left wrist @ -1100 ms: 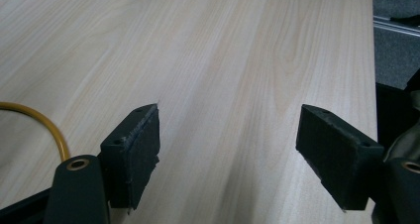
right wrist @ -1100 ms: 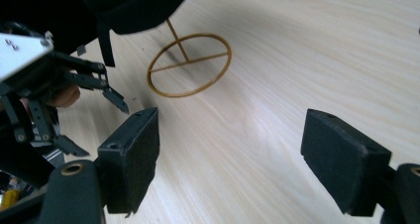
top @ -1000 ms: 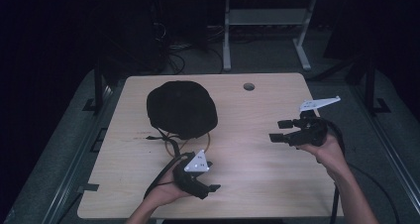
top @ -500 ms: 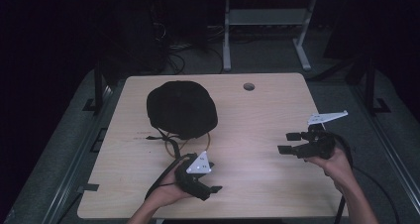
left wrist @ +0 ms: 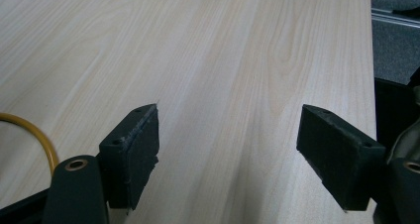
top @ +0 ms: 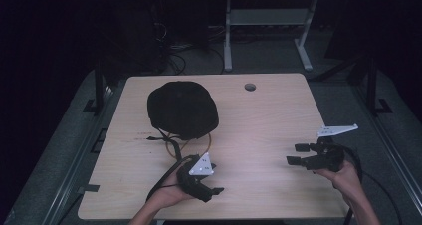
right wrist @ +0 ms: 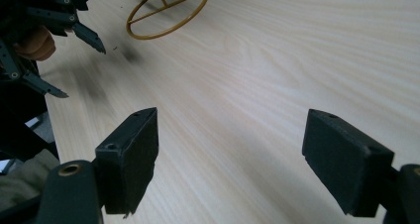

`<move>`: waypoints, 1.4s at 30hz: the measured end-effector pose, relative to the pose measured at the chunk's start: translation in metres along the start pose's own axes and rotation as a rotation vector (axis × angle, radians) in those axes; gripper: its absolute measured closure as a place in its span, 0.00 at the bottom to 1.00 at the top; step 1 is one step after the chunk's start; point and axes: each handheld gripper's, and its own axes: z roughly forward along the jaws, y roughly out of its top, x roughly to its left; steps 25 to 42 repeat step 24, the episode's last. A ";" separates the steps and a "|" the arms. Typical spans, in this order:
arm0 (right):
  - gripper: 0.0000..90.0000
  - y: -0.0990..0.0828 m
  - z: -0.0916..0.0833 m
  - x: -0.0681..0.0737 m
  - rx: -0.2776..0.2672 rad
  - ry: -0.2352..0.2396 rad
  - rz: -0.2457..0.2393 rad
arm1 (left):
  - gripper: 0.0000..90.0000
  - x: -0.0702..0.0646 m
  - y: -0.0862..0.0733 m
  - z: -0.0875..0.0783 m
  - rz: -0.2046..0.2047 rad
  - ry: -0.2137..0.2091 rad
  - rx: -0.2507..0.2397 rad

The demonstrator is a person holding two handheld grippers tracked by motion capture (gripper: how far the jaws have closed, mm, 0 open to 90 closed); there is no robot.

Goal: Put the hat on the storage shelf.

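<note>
The right gripper (top: pixel 297 154) has been lowered toward the table (top: pixel 259 120), both grippers empty and spread, the cap (top: pixel 183 109) untouched.

Surface: light wood-grain table (top: pixel 268 120), round cable hole (top: pixel 250 87) near far edge | Black cap (top: pixel 182 109) lay on far-left part, well left of hole | Yellow wire ring (top: pixel 206 144) lay just beside cap, on its near side, partly under it
</note>
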 end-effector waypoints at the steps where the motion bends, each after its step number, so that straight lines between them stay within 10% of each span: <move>1: 0.24 -0.002 -0.001 0.000 0.001 -0.002 0.001 | 0.27 0.000 0.000 0.000 0.002 0.000 0.000; 24: 0.24 -0.064 -0.011 0.036 -0.088 -0.075 -0.035 | 0.27 -0.002 0.001 0.003 0.005 -0.017 -0.002; 42: 0.24 -0.064 -0.011 0.036 -0.088 -0.075 -0.035 | 0.27 -0.002 0.001 0.003 0.005 -0.017 -0.002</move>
